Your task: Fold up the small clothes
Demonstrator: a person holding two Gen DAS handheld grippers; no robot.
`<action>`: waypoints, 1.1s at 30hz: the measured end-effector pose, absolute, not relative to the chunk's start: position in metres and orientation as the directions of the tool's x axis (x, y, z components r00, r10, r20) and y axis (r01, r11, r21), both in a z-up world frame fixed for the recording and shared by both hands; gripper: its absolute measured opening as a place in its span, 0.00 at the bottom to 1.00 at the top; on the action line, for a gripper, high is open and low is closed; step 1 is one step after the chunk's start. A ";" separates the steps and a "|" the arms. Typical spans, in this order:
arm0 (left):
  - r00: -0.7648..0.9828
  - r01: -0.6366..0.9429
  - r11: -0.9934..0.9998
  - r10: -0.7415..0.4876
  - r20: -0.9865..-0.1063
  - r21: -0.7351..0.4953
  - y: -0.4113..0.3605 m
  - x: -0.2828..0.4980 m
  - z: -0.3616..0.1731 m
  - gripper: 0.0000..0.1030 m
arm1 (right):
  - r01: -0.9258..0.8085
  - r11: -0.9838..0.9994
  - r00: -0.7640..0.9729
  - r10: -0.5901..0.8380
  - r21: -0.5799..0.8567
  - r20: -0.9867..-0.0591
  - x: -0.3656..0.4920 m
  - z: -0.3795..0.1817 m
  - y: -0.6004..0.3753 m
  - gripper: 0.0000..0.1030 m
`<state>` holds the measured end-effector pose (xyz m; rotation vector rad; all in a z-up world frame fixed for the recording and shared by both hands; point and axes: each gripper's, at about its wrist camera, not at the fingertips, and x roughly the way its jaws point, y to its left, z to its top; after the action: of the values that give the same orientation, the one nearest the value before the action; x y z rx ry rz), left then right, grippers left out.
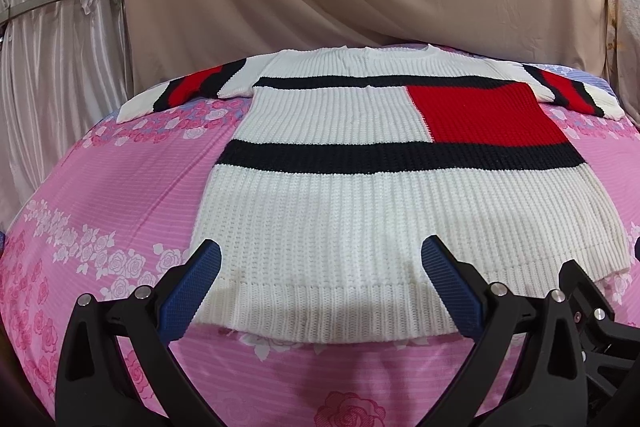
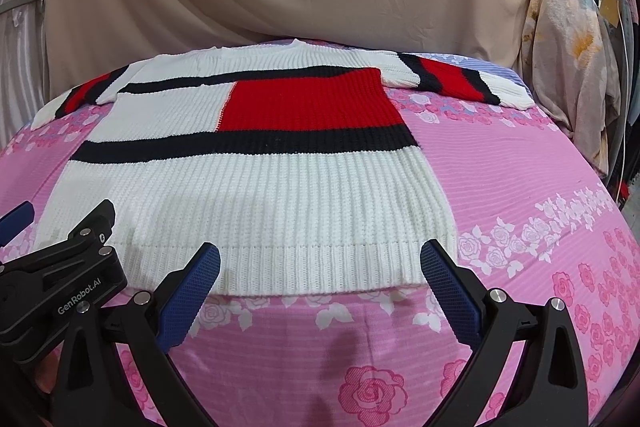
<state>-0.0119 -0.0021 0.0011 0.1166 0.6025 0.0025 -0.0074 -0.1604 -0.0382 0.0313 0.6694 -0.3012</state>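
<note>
White knit sweater (image 1: 360,211) flat, sleeves spread

Two black two-finger grippers with blue ribbed pads, side by side: left gripper (image 1: 320,259) spread wide, holding nothing; right gripper (image 2: 320,259) likewise spread wide, level, empty.

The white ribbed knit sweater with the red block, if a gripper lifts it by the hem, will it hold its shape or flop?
The white ribbed knit sweater lies limp and flat on the pink floral bedsheet, so it would probably droop. Its chunky knit looks fairly heavy and grippy, unlikely to slip.
</note>
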 end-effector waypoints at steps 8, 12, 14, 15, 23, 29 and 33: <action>0.824 0.031 0.993 0.037 -0.566 0.110 -0.002 -0.012 0.001 0.95 | 0.285 0.956 0.742 -0.264 -0.067 -0.616 -0.007 -0.038 -0.161 0.95; 0.825 0.031 0.993 0.038 -0.564 0.113 -0.003 -0.012 0.001 0.95 | 0.286 0.956 0.740 -0.263 -0.065 -0.619 -0.007 -0.039 -0.162 0.95; 0.825 0.031 0.993 0.039 -0.564 0.114 -0.003 -0.012 0.001 0.95 | 0.286 0.956 0.740 -0.263 -0.064 -0.619 -0.007 -0.039 -0.163 0.95; 0.824 0.031 0.993 0.039 -0.565 0.113 -0.003 -0.012 0.001 0.95 | 0.286 0.956 0.740 -0.263 -0.065 -0.619 -0.007 -0.039 -0.162 0.95; 0.824 0.035 0.992 0.040 -0.565 0.121 -0.005 -0.013 0.000 0.95 | 0.286 0.956 0.740 -0.263 -0.065 -0.619 -0.007 -0.040 -0.162 0.95; 0.824 0.035 0.992 0.040 -0.565 0.120 -0.005 -0.013 0.000 0.95 | 0.286 0.956 0.740 -0.264 -0.065 -0.619 -0.007 -0.040 -0.162 0.95; 0.824 0.035 0.992 0.039 -0.565 0.120 -0.005 -0.013 0.000 0.95 | 0.286 0.956 0.740 -0.264 -0.065 -0.619 -0.007 -0.040 -0.163 0.95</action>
<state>-0.0133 -0.0051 -0.0003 0.1274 0.6022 0.0019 -0.0071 -0.1626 -0.0400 0.0348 0.6735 -0.3020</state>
